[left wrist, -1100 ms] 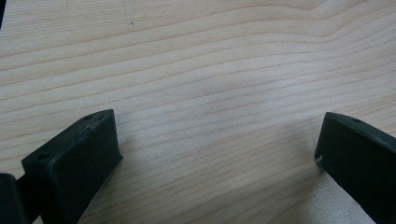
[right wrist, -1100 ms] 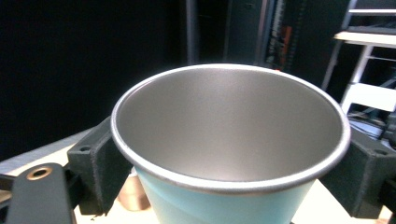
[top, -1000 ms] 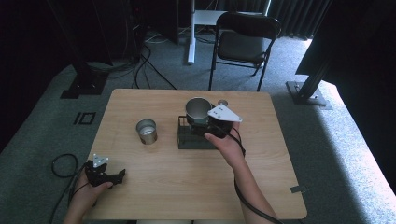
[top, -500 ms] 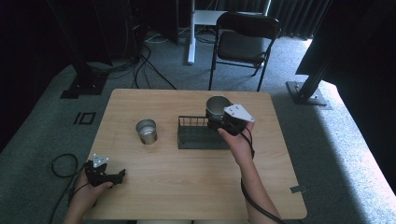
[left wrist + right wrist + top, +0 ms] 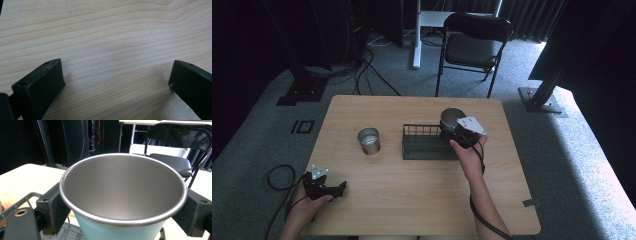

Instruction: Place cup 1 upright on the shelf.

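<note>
My right gripper [image 5: 453, 128] is shut on a metal cup [image 5: 452, 117] with a pale blue outside, held upright over the right end of a dark wire rack [image 5: 424, 146]. In the right gripper view the cup [image 5: 122, 192] sits between both jaws of the right gripper [image 5: 123, 220], and a corner of the rack [image 5: 27, 197] shows below it. A second metal cup [image 5: 368, 140] stands on the table left of the rack. At the table's near left corner my left gripper [image 5: 339, 187] lies open. The left gripper [image 5: 116, 82] has only bare wood between its jaws.
The wooden table [image 5: 412, 200] is bare in front of the rack. A black folding chair [image 5: 474, 45] stands behind the far edge. Cables [image 5: 277, 177] trail on the grey carpet at the left, and a black stand base [image 5: 542, 102] sits at the right.
My right gripper has carried the cup to the right, from over the rack's middle to over its right end. The left gripper has stayed still.
</note>
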`<state>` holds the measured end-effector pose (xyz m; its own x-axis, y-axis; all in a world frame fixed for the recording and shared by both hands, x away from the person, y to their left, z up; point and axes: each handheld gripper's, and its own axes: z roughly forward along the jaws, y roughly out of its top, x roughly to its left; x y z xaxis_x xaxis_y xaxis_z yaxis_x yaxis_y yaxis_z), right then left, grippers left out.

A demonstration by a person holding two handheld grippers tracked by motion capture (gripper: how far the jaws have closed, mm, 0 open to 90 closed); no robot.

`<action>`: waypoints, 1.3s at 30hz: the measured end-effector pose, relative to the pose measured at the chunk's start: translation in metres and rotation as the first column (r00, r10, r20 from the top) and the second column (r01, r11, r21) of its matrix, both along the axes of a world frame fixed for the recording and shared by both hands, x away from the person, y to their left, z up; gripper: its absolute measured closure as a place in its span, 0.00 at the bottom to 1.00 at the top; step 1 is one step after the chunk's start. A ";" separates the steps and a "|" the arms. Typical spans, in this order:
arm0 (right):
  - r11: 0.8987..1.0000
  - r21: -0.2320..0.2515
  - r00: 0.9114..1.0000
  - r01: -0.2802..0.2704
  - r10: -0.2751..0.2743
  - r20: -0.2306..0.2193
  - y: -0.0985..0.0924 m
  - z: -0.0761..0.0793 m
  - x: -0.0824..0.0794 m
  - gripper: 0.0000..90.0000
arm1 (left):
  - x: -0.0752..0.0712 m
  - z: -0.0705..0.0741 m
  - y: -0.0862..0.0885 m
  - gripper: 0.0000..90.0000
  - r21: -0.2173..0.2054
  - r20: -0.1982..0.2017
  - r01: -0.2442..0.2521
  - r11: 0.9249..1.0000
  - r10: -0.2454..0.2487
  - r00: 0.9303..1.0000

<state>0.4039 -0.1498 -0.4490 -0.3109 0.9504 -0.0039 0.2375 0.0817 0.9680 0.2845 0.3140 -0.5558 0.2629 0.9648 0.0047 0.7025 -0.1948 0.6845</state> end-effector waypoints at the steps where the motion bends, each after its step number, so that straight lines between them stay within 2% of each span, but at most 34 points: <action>1: 1.000 0.005 1.000 0.003 -0.003 0.000 -0.001 -0.001 0.000 0.14 | 0.000 0.000 0.000 0.00 0.000 0.000 0.000 1.000 0.000 1.000; 9: 1.000 0.013 0.999 0.027 -0.026 -0.025 -0.004 -0.016 0.004 0.14 | 0.000 0.000 0.000 0.00 0.000 0.000 0.000 1.000 0.000 1.000; 20: 0.999 0.010 0.999 0.032 -0.032 -0.027 -0.005 -0.028 0.006 0.14 | 0.000 0.000 0.000 0.00 0.000 0.000 0.000 1.000 0.000 1.000; 33: 0.999 0.025 1.000 0.022 -0.022 -0.007 -0.007 -0.033 0.000 0.14 | 0.000 0.000 0.000 0.00 0.000 0.000 0.000 1.000 0.000 1.000; 39: 0.999 0.039 1.000 0.024 -0.024 -0.012 -0.009 -0.035 -0.003 0.14 | 0.000 0.000 0.000 0.00 0.000 0.000 0.000 1.000 0.000 1.000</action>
